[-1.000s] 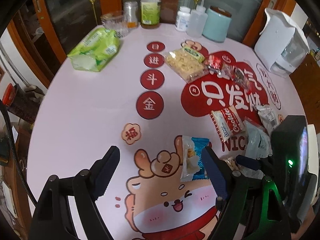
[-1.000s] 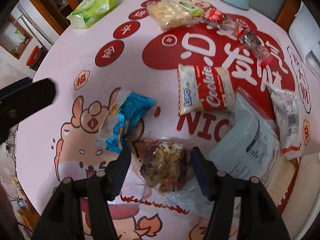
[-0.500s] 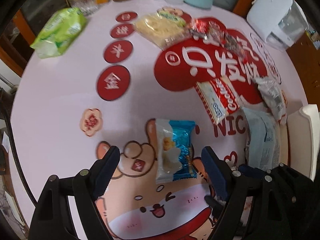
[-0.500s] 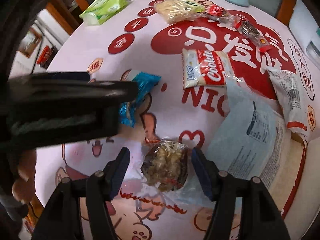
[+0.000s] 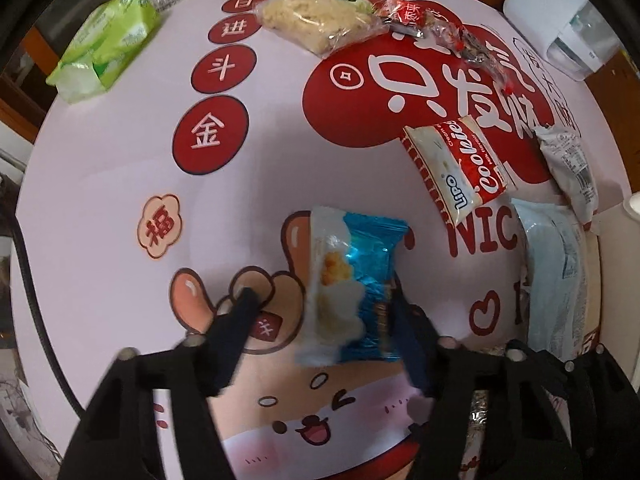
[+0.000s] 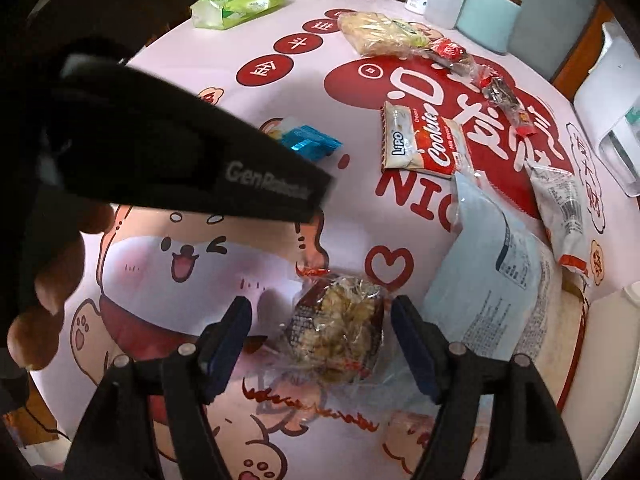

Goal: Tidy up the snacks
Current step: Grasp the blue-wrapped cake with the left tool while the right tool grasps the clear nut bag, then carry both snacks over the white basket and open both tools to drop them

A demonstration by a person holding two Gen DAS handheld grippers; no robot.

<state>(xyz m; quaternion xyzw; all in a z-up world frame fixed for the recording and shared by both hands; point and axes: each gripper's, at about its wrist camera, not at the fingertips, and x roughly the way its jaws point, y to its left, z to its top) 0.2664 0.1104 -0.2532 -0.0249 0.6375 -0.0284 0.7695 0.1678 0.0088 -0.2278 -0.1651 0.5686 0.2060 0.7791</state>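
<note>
Both tongs straddle snacks: left tongs [image 5: 324,320] closing around blue packet [image 5: 356,284], seemingly untouched; right tongs [image 6: 322,332] gaping around walnut pack [image 6: 340,336]

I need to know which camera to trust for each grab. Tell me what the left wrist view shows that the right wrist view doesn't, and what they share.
Only the left wrist view: the left gripper, its fingers closing around the blue snack packet.

Only the right wrist view: the right gripper astride the clear bag of brown snacks, and a hand holding the left tool.

Both: the Cookies pack, the green tissue pack and the printed tablecloth.
</note>
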